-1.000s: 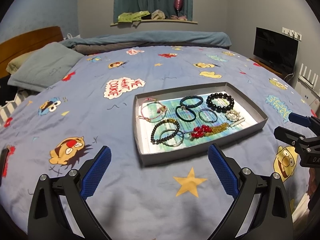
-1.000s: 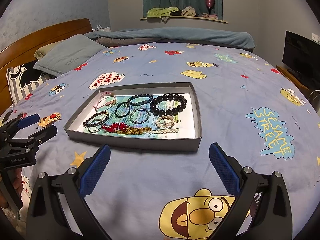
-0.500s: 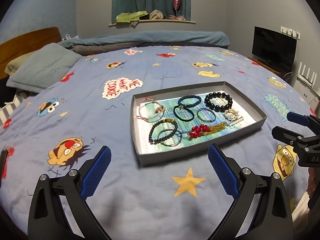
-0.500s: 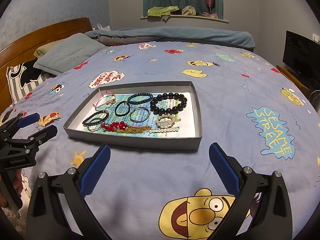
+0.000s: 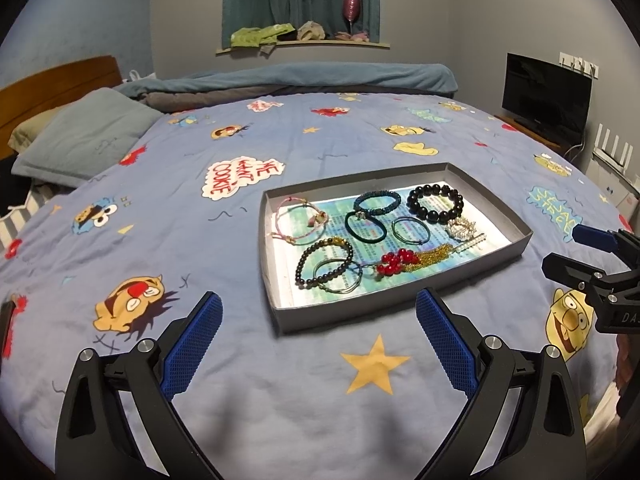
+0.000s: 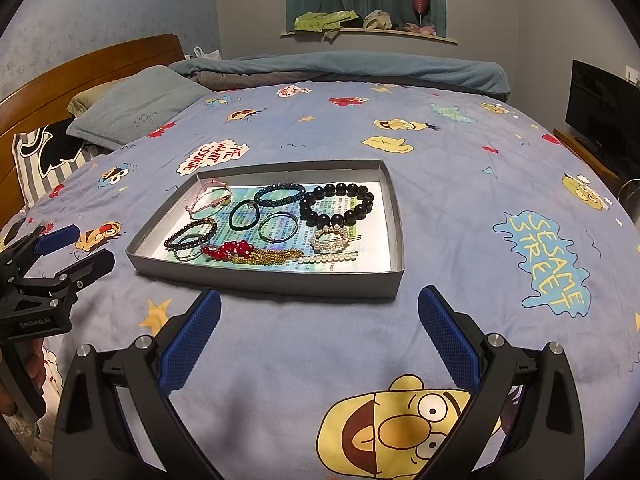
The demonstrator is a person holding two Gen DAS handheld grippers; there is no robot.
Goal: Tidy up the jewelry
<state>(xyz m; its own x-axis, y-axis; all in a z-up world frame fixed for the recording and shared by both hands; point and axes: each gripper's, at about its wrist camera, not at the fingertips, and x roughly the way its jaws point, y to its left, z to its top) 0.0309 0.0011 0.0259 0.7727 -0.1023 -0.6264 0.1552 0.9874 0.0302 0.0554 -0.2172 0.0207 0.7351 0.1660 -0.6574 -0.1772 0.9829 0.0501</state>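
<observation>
Left gripper (image 5: 316, 344) & right gripper (image 6: 318, 344) hover near side of tray (image 6: 280, 286), both w/ jaws spread, empty. Jewelry lies inside tray on bed. Black bead bracelet (image 6: 337, 204), far right: prob. rigid-ish, heaviest; pinch across one bead run. Gold chain (image 6: 266, 257): limp, slippery.

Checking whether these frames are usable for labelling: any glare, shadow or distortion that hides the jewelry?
Left wrist view: strong fisheye bowing with dark corners; glare whitens the paper lining at the far end of the tray, yet the black bead bracelet stays sharp. Right wrist view: same bowing, dim room light, soft shadow under the right gripper; the pearl strand reads clearly.
</observation>
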